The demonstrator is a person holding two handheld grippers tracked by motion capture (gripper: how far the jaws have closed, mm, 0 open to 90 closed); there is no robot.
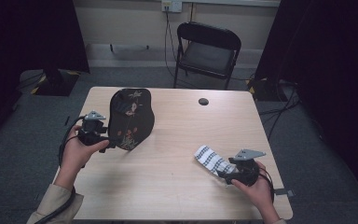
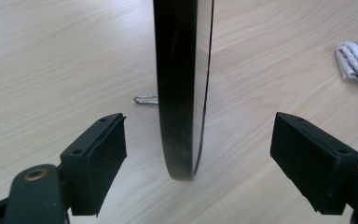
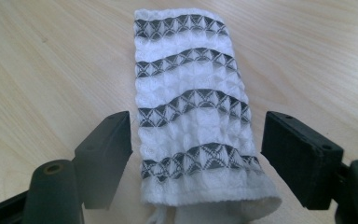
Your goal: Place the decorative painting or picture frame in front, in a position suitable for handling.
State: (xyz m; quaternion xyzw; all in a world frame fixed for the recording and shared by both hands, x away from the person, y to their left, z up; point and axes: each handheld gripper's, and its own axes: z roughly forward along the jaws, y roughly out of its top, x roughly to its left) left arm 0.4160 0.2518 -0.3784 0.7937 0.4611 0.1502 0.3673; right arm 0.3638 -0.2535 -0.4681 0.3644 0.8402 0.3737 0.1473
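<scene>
A black, flower-painted standing mirror or plaque [image 1: 130,119] stands upright on the wooden table [image 1: 177,186], propped on a wire leg [image 2: 145,99]. My left gripper [image 1: 106,140] is open, its jaws either side of the plaque's thin lower edge [image 2: 179,116] without touching it. A folded white cloth with grey patterned stripes [image 1: 212,160] lies flat at the front right. My right gripper [image 1: 223,175] is open around the cloth's near end [image 3: 196,154], one jaw on each side.
A round cable hole [image 1: 203,101] is in the table's far side. A black folding chair [image 1: 207,53] stands behind the table. Dark curtains hang at both sides, and cables run over the grey floor.
</scene>
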